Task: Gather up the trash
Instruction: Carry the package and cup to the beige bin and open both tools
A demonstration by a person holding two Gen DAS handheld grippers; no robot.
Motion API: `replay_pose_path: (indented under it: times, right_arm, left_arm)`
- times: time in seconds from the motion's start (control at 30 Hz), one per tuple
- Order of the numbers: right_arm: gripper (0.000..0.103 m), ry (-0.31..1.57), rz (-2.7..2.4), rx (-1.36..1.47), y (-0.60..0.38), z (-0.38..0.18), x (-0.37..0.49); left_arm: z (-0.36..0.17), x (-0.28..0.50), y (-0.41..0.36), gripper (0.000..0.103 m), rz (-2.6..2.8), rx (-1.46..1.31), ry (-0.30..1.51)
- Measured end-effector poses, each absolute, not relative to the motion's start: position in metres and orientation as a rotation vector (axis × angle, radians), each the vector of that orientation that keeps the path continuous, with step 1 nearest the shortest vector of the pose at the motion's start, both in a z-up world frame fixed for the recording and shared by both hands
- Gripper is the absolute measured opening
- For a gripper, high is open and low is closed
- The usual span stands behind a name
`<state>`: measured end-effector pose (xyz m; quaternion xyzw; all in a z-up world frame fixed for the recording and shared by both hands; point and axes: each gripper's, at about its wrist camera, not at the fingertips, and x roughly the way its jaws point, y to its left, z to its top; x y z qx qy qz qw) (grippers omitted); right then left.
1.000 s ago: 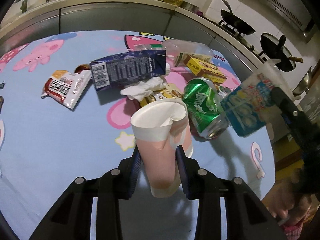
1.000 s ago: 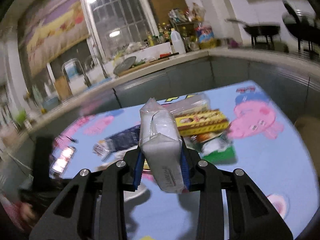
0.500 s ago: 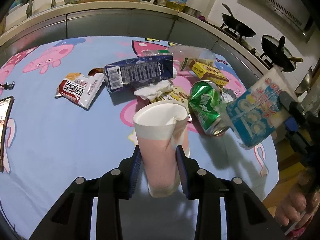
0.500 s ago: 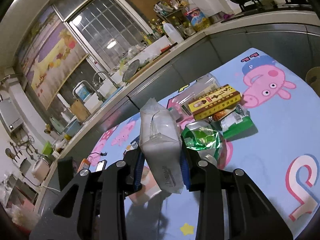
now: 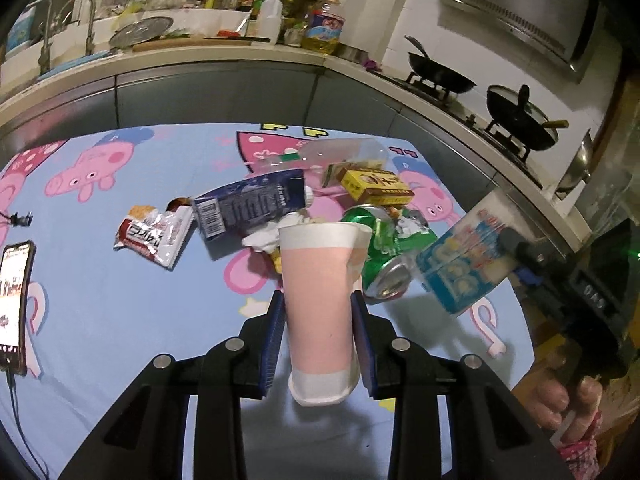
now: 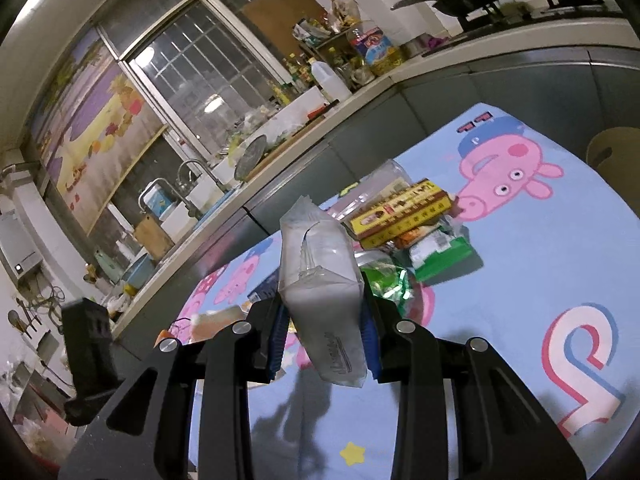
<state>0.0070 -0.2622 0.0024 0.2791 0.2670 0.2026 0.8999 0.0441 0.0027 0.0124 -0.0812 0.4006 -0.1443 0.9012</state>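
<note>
My left gripper [image 5: 318, 296] is shut on a pink and white paper cup [image 5: 316, 280], held upright above the blue cartoon tablecloth [image 5: 100, 300]. Beyond the cup lies the trash pile: a crushed green can [image 5: 384, 256], a dark blue carton [image 5: 248, 208], a yellow box [image 5: 376, 188], a red-and-white snack wrapper [image 5: 154, 236], crumpled tissue [image 5: 264, 238] and a clear plastic bottle [image 5: 332, 152]. My right gripper [image 6: 324, 304] is shut on a clear tissue pack [image 6: 320, 264]. The left wrist view shows that pack [image 5: 460, 268] in the air right of the can.
A lit phone [image 5: 14, 300] with its cable lies at the table's left edge. A grey kitchen counter [image 5: 224, 92] runs behind the table, with woks [image 5: 440, 76] on the stove to the right. A yellowish stool [image 6: 616, 152] stands past the far right corner.
My left gripper has risen with the paper cup, so the pile looks farther off. My right gripper has rolled and shifted with the tissue pack, which now sits lower in the left view.
</note>
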Motion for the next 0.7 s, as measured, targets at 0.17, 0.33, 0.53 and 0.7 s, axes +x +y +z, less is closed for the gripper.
replay_pose_path:
  times: [0.17,0.33,0.53,0.7]
  right_arm:
    - [0.031,0.604,0.401,0.624,-0.273,-0.022,0.007]
    - [0.031,0.657,0.385,0.558,-0.266,-0.036,-0.004]
    - [0.033,0.702,0.371,0.415,-0.248,-0.043,-0.008]
    - [0.034,0.744,0.372,0.414,-0.244,-0.053,-0.004]
  left_arm:
    - [0.002,0.048,-0.018,0.033,-0.332,-0.131,0.870]
    - [-0.010,0.045,-0.043,0.033,-0.382,-0.076,0.904]
    - [-0.034,0.047,-0.054,0.037,-0.376,-0.049,0.967]
    - [-0.039,0.049,-0.051,0.038,-0.360,-0.064,0.977]
